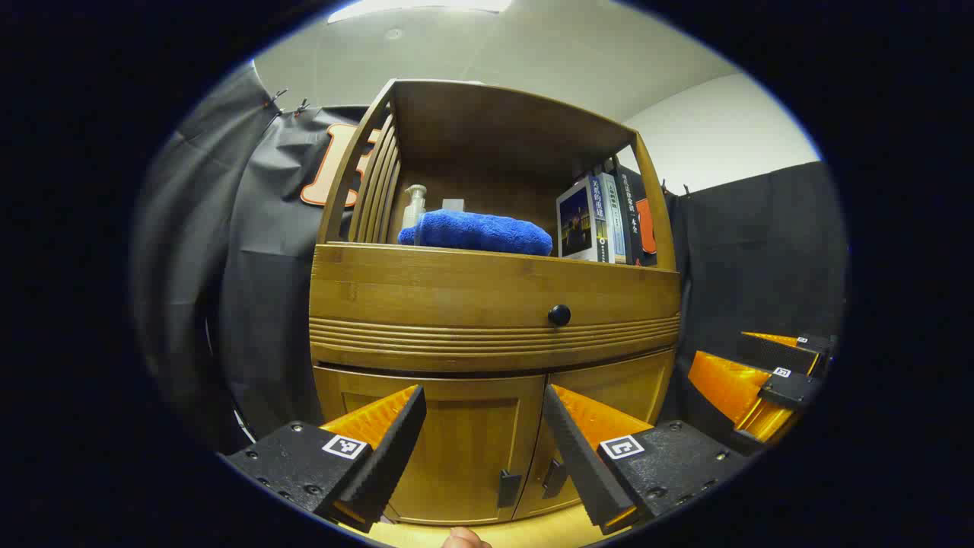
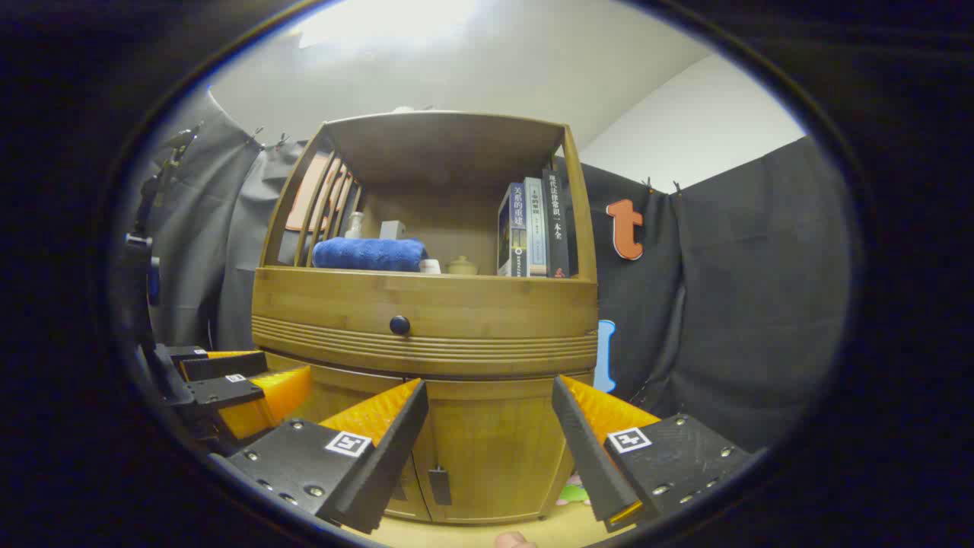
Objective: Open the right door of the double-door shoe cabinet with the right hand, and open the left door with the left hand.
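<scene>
The wooden shoe cabinet stands straight ahead, with both lower doors closed. In the left gripper view my left gripper is open, a short way in front of the left door. The dark handles of the doors sit low at the centre seam. The right door lies just past my right-hand finger. My right gripper hovers at the far right, apart from the cabinet. In the right gripper view my right gripper is open and frames the right door and its handle. The left gripper shows at the left.
A drawer with a black knob runs above the doors. The open shelf holds a blue towel, a pump bottle and books. Black cloth walls flank the cabinet. Pale wooden floor lies below.
</scene>
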{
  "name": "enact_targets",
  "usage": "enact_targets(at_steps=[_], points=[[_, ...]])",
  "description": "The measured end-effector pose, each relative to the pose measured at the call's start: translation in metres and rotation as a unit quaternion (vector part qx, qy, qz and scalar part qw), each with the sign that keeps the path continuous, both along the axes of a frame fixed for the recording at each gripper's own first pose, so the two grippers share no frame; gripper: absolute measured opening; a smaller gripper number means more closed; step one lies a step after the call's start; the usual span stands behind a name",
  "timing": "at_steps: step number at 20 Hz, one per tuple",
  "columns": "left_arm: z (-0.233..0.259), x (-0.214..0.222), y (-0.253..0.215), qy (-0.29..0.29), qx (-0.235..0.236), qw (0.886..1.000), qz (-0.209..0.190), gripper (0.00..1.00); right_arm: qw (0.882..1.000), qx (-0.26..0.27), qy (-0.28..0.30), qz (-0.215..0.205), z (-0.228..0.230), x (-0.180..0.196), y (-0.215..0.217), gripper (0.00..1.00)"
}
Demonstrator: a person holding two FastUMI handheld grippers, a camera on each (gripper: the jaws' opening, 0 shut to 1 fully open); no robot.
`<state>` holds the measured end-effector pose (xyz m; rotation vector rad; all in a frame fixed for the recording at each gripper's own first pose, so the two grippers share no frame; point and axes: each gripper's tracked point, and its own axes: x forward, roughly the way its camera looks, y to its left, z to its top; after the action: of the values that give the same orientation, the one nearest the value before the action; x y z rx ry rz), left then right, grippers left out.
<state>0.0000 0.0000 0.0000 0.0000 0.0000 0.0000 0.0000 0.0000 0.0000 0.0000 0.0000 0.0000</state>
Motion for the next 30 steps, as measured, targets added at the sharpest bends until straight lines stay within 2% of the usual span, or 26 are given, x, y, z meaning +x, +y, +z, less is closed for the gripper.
enact_targets(at_steps=[10, 11, 12, 14, 16, 17, 18, 19, 22, 23, 24, 26, 27, 29, 30], points=[[-0.009, -0.002, 0.029, 0.019, -0.005, 0.999, 0.04, 0.92, 1.0, -0.008, 0.024, 0.01, -0.044, 0.021, -0.002, 0.97], [-0.009, -0.003, 0.032, 0.018, -0.004, 0.999, 0.046, 0.92, 0.999, -0.01, 0.032, 0.012, -0.054, 0.024, -0.002, 0.96], [-0.008, -0.003, 0.035, 0.017, -0.003, 0.999, 0.051, 0.99, 0.999, -0.011, 0.041, 0.013, -0.064, 0.027, -0.002, 0.97], [-0.005, -0.003, 0.044, 0.011, 0.0, 0.998, 0.063, 0.92, 0.998, -0.014, 0.063, 0.017, -0.088, 0.036, 0.0, 0.96], [-0.001, -0.007, 0.054, 0.004, 0.0, 0.997, 0.075, 0.99, 0.996, -0.014, 0.09, 0.023, -0.119, 0.041, 0.006, 0.97], [0.001, -0.006, 0.058, 0.002, 0.0, 0.997, 0.081, 0.92, 0.994, -0.011, 0.105, 0.029, -0.134, 0.045, 0.011, 0.99], [0.003, -0.008, 0.064, 0.001, 0.002, 0.996, 0.088, 0.95, 0.992, -0.009, 0.118, 0.035, -0.147, 0.048, 0.018, 0.96], [0.003, -0.01, 0.069, -0.001, 0.004, 0.995, 0.095, 0.92, 0.991, -0.009, 0.13, 0.04, -0.162, 0.051, 0.022, 0.96], [0.007, -0.019, 0.092, -0.006, 0.009, 0.992, 0.125, 0.92, 0.986, -0.012, 0.159, 0.057, -0.196, 0.062, 0.041, 0.99], [0.008, -0.021, 0.099, -0.007, 0.011, 0.991, 0.136, 0.92, 0.984, -0.012, 0.168, 0.062, -0.207, 0.065, 0.047, 0.96], [0.008, -0.024, 0.107, -0.009, 0.013, 0.989, 0.147, 0.92, 0.982, -0.011, 0.177, 0.066, -0.217, 0.068, 0.053, 0.98], [0.009, -0.03, 0.123, -0.01, 0.019, 0.985, 0.169, 0.92, 0.98, -0.01, 0.188, 0.069, -0.227, 0.075, 0.062, 0.95], [0.01, -0.033, 0.128, -0.011, 0.022, 0.984, 0.178, 0.92, 0.978, -0.011, 0.194, 0.07, -0.232, 0.079, 0.065, 0.8], [0.011, -0.037, 0.137, -0.012, 0.027, 0.981, 0.192, 0.92, 0.976, -0.016, 0.204, 0.071, -0.245, 0.08, 0.072, 0.72], [0.012, -0.039, 0.141, -0.013, 0.029, 0.98, 0.197, 0.92, 0.975, -0.017, 0.208, 0.073, -0.25, 0.081, 0.075, 0.72]])
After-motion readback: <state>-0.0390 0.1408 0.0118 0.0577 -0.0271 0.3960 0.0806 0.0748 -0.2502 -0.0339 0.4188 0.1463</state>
